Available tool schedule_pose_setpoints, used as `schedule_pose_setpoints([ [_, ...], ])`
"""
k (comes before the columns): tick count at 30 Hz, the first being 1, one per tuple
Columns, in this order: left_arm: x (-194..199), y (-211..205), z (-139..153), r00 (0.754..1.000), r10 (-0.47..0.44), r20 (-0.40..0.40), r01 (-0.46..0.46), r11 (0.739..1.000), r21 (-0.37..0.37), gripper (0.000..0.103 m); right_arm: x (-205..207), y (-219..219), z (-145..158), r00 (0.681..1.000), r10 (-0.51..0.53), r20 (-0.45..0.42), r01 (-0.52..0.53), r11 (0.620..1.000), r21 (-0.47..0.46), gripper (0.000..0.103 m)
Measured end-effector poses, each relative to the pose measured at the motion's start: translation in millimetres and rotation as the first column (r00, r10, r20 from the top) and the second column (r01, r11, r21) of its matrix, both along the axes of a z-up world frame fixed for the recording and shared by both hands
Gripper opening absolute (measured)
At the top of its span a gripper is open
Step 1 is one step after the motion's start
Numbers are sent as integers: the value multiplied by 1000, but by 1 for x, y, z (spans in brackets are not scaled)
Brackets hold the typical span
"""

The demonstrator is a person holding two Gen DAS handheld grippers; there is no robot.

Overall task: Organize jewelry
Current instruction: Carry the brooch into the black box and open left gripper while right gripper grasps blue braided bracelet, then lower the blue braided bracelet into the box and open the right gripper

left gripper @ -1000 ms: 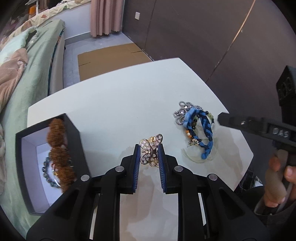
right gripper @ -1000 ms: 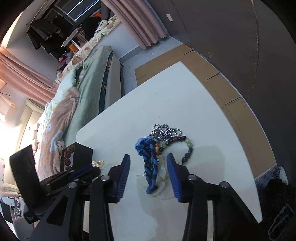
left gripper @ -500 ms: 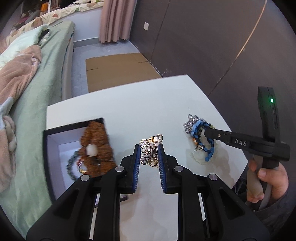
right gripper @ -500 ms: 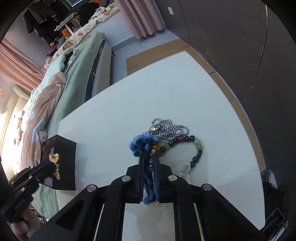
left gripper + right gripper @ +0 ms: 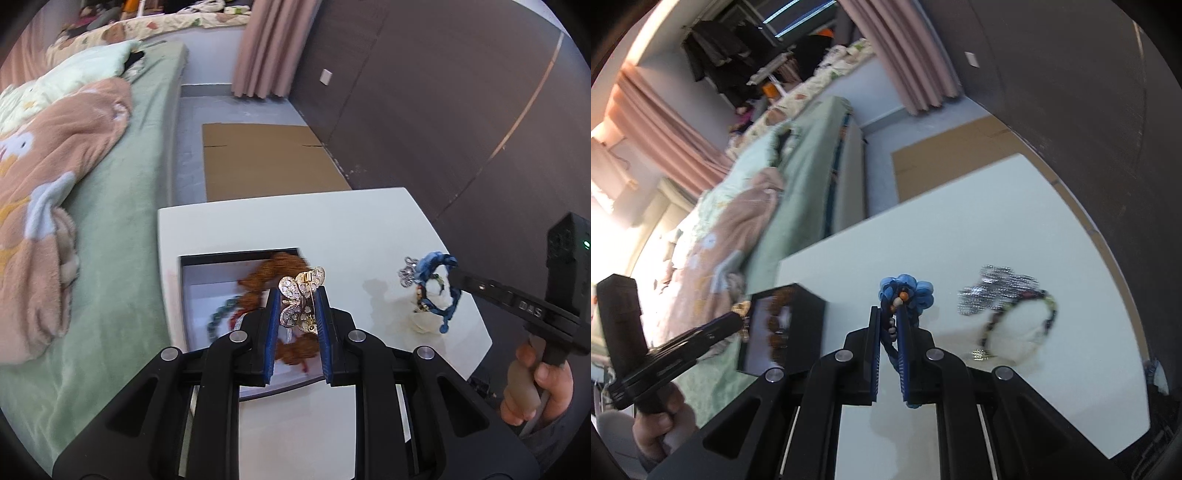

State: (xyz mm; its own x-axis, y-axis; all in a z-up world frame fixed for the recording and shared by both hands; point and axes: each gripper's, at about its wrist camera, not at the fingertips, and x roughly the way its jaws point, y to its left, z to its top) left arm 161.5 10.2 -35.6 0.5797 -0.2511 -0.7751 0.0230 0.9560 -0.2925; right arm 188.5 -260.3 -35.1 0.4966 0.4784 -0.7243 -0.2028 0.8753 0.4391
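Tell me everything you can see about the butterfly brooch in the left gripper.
The butterfly brooch looks like gold-toned metal, its openwork wings set with pale, sparkly stones. A gold clasp bar shows at its top. It stands roughly upright, pinched between the blue pads of the left gripper, wings sticking out above the fingertips. Nothing else touches it. It is held in the air over the open black box, whose white inside holds brown beads and a dark bead bracelet.

Left tongs [image 5: 296,306] clamped tight and raised, right tongs [image 5: 888,325] pinched shut, lifted
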Motion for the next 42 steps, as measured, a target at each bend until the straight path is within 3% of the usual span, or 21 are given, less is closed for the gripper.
schedule_pose_setpoints([
  [1,0,3,-1,1000,6,-1,-6,1000,-2,21,-1,4,2,1000,9,9,-9,1000,8,9],
  [3,-2,13,-1,999,36,0,-36,999,-5,48,-6,13,7,999,29,27,-29,999,21,9],
  [6,-7,25,5,997,71,27,-71,997,-5,67,-12,28,12,997,61,50,-64,997,47,9],
  [9,-10,35,8,995,93,43,-92,996,-13,78,-16,44,16,994,91,66,-97,992,86,9],
  [20,-16,61,11,986,160,55,-158,987,-27,92,-29,100,41,971,185,149,-210,961,179,9],
  [22,-16,67,10,984,173,49,-172,984,-37,94,-30,113,44,965,206,161,-233,956,177,13],
  [23,-17,69,9,983,178,47,-176,984,-37,94,-29,118,43,964,218,154,-244,954,175,18],
  [24,-16,71,8,982,184,44,-182,983,-36,94,-28,120,41,965,224,138,-246,953,174,48],
  [25,-17,72,7,981,190,41,-189,981,-37,94,-27,119,38,969,212,127,-232,957,175,70],
  [33,-14,68,4,982,187,29,-186,982,-37,95,-26,70,36,989,99,109,-116,980,159,69],
  [42,-6,35,9,991,128,37,-127,992,-23,95,-20,17,30,997,33,71,-42,992,123,69],
])
